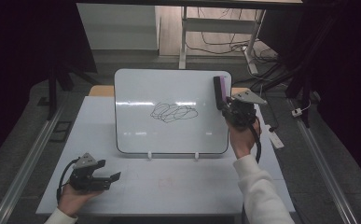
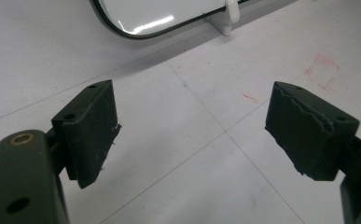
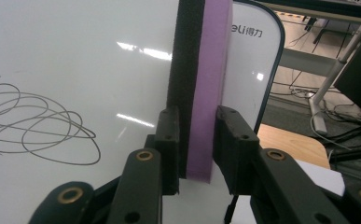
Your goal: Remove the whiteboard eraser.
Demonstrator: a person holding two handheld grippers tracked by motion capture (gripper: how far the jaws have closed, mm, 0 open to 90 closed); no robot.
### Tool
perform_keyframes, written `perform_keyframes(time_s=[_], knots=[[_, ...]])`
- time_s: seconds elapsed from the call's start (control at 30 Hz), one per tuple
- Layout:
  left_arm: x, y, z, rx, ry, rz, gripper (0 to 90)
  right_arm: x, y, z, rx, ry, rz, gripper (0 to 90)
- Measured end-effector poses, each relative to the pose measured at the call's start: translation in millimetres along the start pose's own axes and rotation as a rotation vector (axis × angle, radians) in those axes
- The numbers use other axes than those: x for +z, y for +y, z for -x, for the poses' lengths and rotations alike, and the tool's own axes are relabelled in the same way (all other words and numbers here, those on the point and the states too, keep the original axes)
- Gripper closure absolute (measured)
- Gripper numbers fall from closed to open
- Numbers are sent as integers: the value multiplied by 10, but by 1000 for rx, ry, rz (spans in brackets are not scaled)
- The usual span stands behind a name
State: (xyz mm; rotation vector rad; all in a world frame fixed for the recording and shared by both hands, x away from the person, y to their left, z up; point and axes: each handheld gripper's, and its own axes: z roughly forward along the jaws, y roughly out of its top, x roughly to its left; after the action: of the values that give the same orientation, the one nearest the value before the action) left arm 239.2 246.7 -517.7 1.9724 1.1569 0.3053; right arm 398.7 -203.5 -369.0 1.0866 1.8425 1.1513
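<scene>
- Judged from the layout, the step in hand is bringing an eraser (image 1: 222,91) to the scribble (image 1: 173,112) on the whiteboard (image 1: 136,126); no wiping contact is visible yet.
- The right tongs (image 1: 225,103) hold the eraser, a black felt layer backed with purple foam, standing upright at the board's upper right edge, right of centre in the high view. In the right gripper view the jaws press on both flat sides of the eraser (image 3: 199,88).
- The scribble sits mid-board, well left of the eraser. The next move likely calls for turning the felt face to the board and sweeping left across the lines.
- The right hand (image 1: 241,137) is raised, forearm rising from the lower right of the frame, tongs pointing up and slightly left.
- The left tongs (image 1: 108,173) gape wide and hold nothing, resting low at the lower left over the bare counter (image 1: 178,196), hand (image 1: 73,197) behind them.
</scene>
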Motion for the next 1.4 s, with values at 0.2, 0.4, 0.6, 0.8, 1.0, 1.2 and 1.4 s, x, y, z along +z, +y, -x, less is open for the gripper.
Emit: perform_keyframes(time_s=[0.2,0.4,0.6,0.8,1.0,1.2,1.4], knots=[[8,0,6,0,-1,-3,175,35,38,-96,-59,-52,-26,664],[7,-1,6,1,0,-3,176,122,8,-112,-62,-66,-57,594],[3,-6,-12,1,1,-2,176,111,-13,-109,-45,-75,-30,629],[2,-7,-8,3,4,-3,176,34,-29,-98,-44,-78,21,649],[3,-3,-7,0,2,-3,176,-161,-55,-199,-88,-16,54,650],[1,1,-1,-5,-1,-2,176,-264,-246,-299,-101,32,46,650],[10,18,26,-9,-9,-2,178,-376,-488,-391,-112,119,36,649]])
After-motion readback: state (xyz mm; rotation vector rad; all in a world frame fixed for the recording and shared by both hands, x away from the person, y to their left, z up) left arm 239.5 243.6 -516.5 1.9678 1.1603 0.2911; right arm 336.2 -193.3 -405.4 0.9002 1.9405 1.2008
